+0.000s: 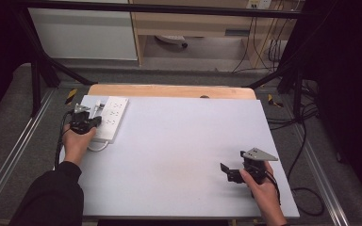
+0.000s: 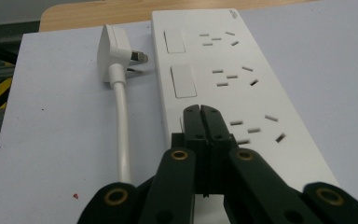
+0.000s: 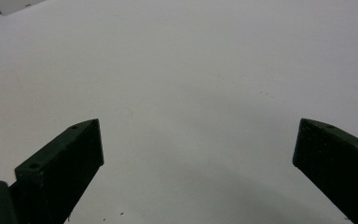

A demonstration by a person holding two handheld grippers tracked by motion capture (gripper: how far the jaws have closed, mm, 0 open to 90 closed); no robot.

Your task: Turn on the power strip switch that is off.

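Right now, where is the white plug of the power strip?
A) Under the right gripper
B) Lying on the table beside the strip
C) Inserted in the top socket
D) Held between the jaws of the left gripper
B: the white plug lies unplugged on the table, left of the power strip in the left gripper view.

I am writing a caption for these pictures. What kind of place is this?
Probably a lab or workshop set up for recording. A table stands inside a black metal frame, loose cables trail over the grey floor, and a white power strip lies on the table.
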